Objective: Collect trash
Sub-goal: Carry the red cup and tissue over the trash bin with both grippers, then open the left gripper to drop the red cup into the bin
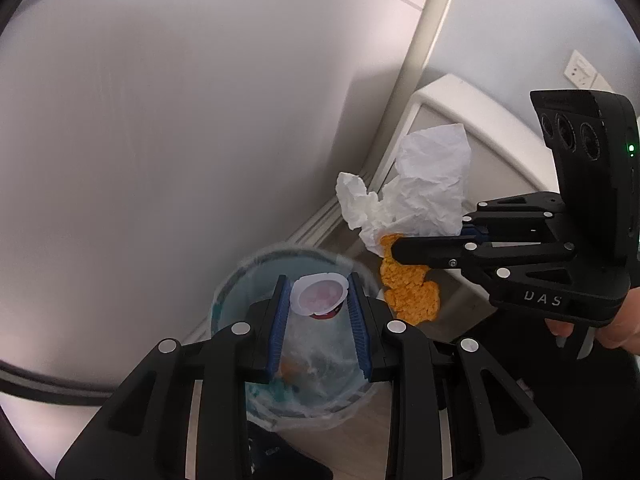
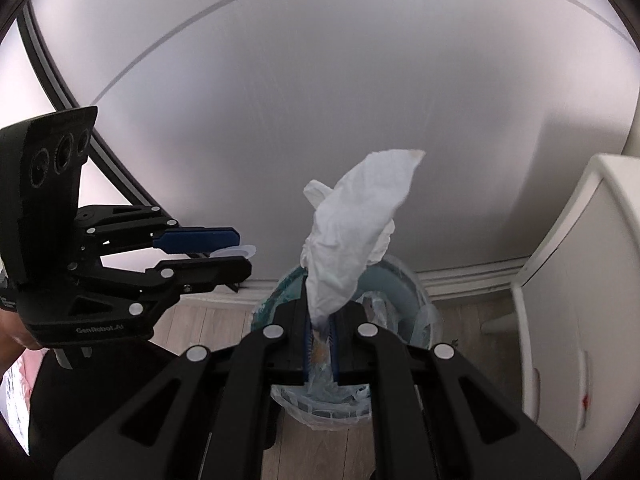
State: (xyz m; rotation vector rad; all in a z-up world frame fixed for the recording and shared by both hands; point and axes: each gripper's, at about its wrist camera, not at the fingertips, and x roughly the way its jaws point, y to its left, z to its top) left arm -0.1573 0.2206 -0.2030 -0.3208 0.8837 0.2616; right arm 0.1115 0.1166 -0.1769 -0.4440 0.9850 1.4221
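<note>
My left gripper [image 1: 318,300] is shut on a small white plastic cup [image 1: 319,295] with a red base, held above a teal trash bin [image 1: 240,300] lined with a clear bag. My right gripper [image 2: 321,334] is shut on a crumpled white tissue [image 2: 352,232] and holds it over the same bin [image 2: 396,284]. In the left wrist view the right gripper [image 1: 400,246] also carries an orange crumbly piece [image 1: 412,292] under the tissue [image 1: 424,188]. The left gripper [image 2: 240,250] shows at the left of the right wrist view, the cup's rim [image 2: 236,252] between its fingers.
A frosted glass wall [image 1: 180,120] stands behind the bin. A white cabinet [image 2: 580,280] is on the right, with a white skirting board [image 2: 472,276] along the wall. The floor [image 2: 216,320] is light wood. Other trash lies inside the bin bag.
</note>
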